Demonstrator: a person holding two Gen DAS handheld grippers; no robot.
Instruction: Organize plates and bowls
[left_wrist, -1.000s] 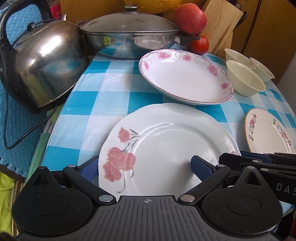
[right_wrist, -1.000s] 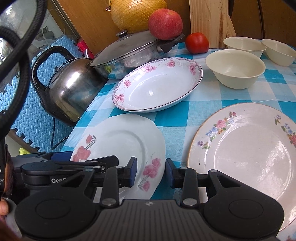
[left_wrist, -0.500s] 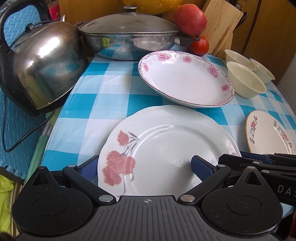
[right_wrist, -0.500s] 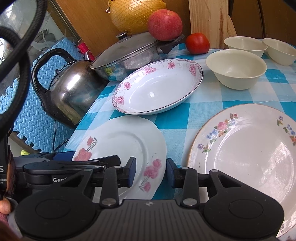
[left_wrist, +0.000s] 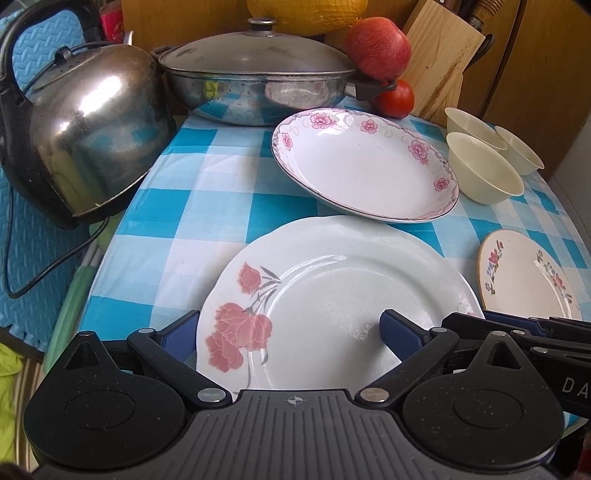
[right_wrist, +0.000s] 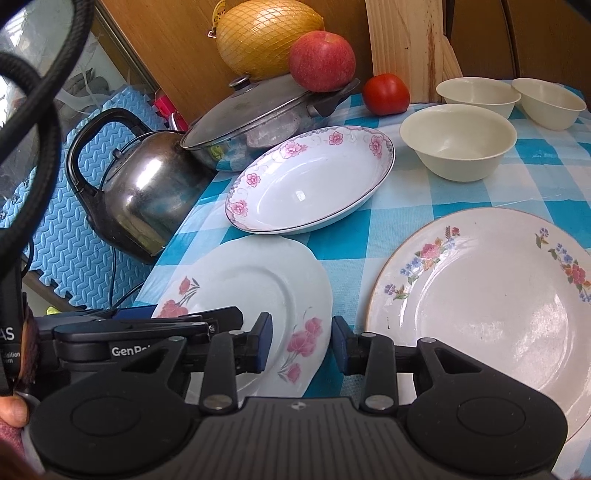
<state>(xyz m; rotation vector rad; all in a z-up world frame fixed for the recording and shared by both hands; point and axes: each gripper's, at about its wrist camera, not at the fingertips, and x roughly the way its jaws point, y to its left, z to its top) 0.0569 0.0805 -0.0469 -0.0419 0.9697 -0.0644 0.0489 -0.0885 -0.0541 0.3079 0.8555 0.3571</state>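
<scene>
Since a second ago, our view has crept slightly back from the rose plate (left_wrist: 332, 302); nothing on the blue-checked tabletop (left_wrist: 207, 206) has moved. Our left hand-held gripper (left_wrist: 288, 332) stands spread astride the plate's near rim; the right hand-held gripper (right_wrist: 301, 343), part-open, holds nothing. "GenP" and "AS" show on the left tool. Beyond sit the deep plate (right_wrist: 314, 181), gold-rimmed plate (right_wrist: 491, 302), three bowls (right_wrist: 458, 142) and kettle (left_wrist: 92, 136).

Home kitchen. Evidence: worktop under blue-and-white checked cloth (left_wrist: 236, 206); steel kettle (left_wrist: 92, 144) with cord; lidded pan (left_wrist: 258, 85); wooden knife block (left_wrist: 439, 62); apple (right_wrist: 321, 61), tomato (right_wrist: 386, 94), netted melon (right_wrist: 266, 33); 3 cream bowls (right_wrist: 458, 144); flowered plates (right_wrist: 491, 295).
</scene>
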